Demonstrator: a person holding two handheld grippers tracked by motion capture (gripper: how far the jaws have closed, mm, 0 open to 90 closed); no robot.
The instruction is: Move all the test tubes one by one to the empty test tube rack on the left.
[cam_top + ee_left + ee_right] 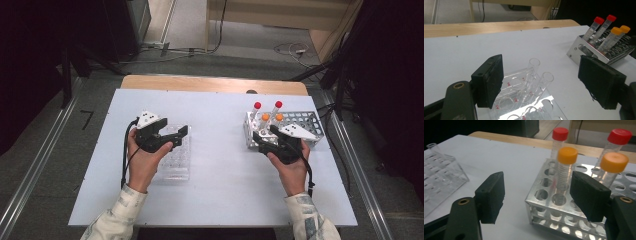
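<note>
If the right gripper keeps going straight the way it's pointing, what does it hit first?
Most likely the nearer orange-capped tube, standing in the metal rack between the open jaws of the right gripper. The rack's front corner looks about as close, so depth is uncertain.

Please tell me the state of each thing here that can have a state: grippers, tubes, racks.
Left hand-held gripper: open, empty, above the clear rack.
Right hand-held gripper: open, empty, at the metal rack.
Red-capped tubes: two, capped, leaning in the metal rack.
Orange-capped tubes: two, capped, in the metal rack.
Glass tubes: two, uncapped, leaning in the clear rack.
Metal rack: mostly empty holes.
Clear rack: mostly empty.
</note>
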